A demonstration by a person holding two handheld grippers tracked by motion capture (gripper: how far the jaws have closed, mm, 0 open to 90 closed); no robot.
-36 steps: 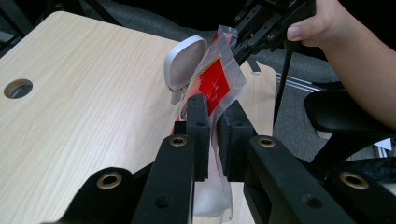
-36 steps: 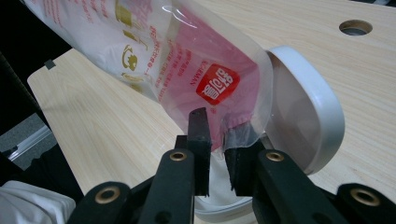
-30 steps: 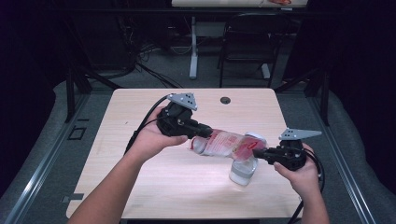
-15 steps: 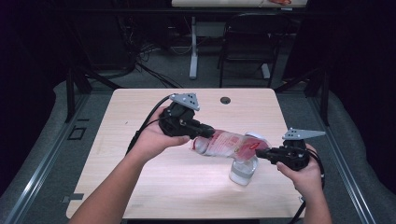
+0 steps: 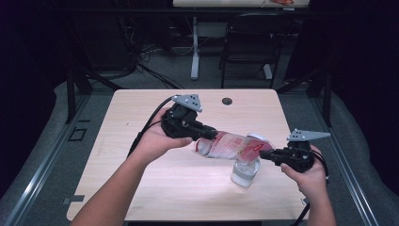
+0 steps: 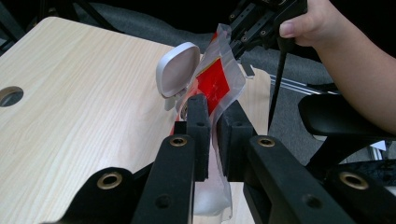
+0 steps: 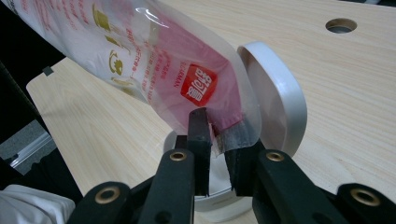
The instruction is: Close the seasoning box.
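The pouch [image 5: 233, 146], a clear plastic bag with red and white print, hangs stretched above the counter [image 5: 141, 117] between the two claws, running roughly from nine o'clock to three o'clock in the high view. Its three o'clock end sits directly over a clear plastic jar [image 5: 244, 173], which stands upright on the counter toward five o'clock of the surface's middle. The jar's white flip lid [image 7: 280, 100] stands open, tilted up just behind the pouch; in the right gripper view the pouch's lower corner hangs at the jar's mouth.

The left claw [image 6: 212, 135] is narrowed onto the pouch's nine o'clock end, its black pads pinching the film flat between them. The right claw [image 7: 215, 140] is likewise closed on the pouch's three o'clock edge, where the torn, crumpled film shows between its pads. In the high view the left claw [image 5: 207, 135] comes in from ten o'clock and the right claw [image 5: 266, 154] from three o'clock, each held in a hand with its cable trailing off.

A round hole [image 5: 227, 101] lies in the counter near twelve o'clock, well apart from the jar.
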